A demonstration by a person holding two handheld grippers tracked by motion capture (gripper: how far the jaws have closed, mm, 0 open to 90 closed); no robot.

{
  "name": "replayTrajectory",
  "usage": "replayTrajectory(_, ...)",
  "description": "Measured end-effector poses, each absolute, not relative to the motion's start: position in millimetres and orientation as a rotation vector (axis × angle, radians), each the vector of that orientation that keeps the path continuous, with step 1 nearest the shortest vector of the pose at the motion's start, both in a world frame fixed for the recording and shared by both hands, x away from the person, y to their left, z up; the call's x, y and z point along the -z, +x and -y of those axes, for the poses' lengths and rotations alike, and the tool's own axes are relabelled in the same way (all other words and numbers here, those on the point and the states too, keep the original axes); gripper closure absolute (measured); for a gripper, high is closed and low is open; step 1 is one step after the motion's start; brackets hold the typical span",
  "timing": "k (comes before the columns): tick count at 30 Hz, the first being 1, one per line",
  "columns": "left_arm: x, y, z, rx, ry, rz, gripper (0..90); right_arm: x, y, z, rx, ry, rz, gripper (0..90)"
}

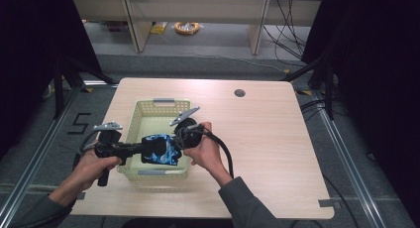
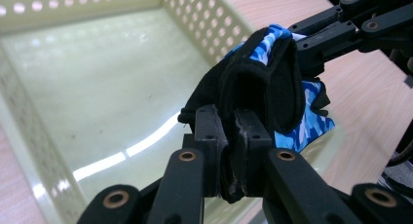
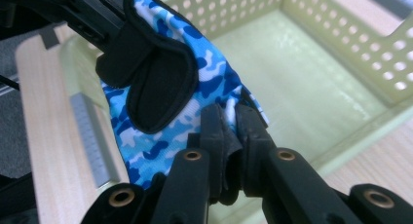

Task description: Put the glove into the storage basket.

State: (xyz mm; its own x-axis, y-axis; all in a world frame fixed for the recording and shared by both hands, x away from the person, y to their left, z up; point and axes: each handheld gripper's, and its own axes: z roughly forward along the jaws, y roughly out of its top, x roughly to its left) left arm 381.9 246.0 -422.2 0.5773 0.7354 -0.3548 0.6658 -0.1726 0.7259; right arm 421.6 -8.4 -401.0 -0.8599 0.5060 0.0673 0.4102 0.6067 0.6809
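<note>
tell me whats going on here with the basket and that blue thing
A person holds a blue camouflage glove between two hand-held grippers, over the near end of a pale green basket on a wooden table. The left gripper and right gripper are each shut on an edge of the glove. The basket looks empty inside.

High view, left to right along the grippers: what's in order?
Left gripper → blue camouflage glove with black trim, held over the pale green perforated plastic basket → right gripper → bare light wooden table.
</note>
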Motion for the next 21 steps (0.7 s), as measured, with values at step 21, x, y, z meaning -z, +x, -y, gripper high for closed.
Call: replayTrajectory(21,454,392,-255,-0.045,1.925,-1.207,80.7,434,434,-11,-0.975,0.833,-2.778,83.7)
